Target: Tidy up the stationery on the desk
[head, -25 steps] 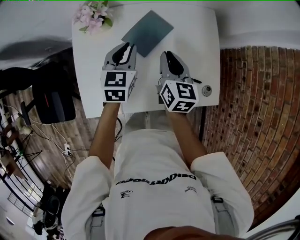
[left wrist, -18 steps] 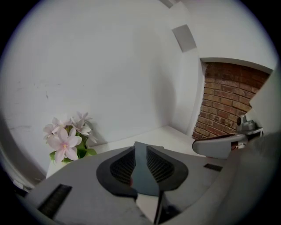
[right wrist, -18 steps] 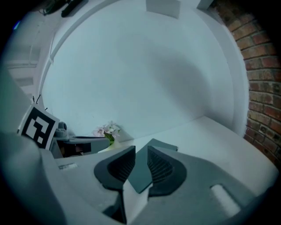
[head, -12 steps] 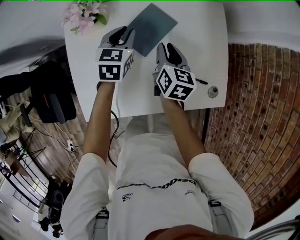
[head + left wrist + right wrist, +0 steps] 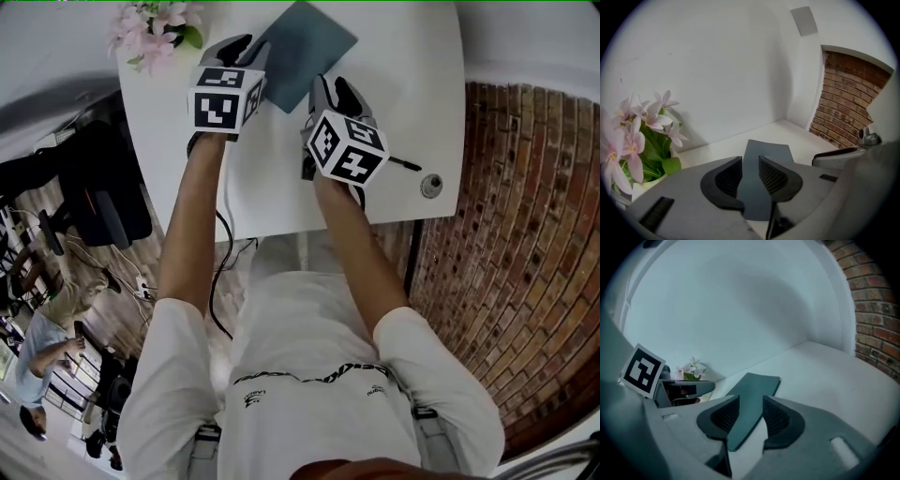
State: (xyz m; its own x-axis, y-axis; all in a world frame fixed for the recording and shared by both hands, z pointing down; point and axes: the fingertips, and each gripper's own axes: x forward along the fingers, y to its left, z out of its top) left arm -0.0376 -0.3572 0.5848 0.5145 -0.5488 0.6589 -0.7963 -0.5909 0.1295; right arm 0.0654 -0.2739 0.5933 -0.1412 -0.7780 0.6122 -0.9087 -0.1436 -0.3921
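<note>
The jaws of the left gripper [image 5: 242, 45] and right gripper [image 5: 335, 89] have just been opened wide, and nothing is clamped. The flat, dark teal rectangular pad [image 5: 314, 47], at the white desk's [image 5: 412, 84] far edge, is framed in both gaps. A grasp is judged imminent.

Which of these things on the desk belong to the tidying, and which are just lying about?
Belong to the job:
- dark notebook
- black pen

Just lying about:
- pink flowers
- small round metal thing near the desk edge; I cannot tell what it is
</note>
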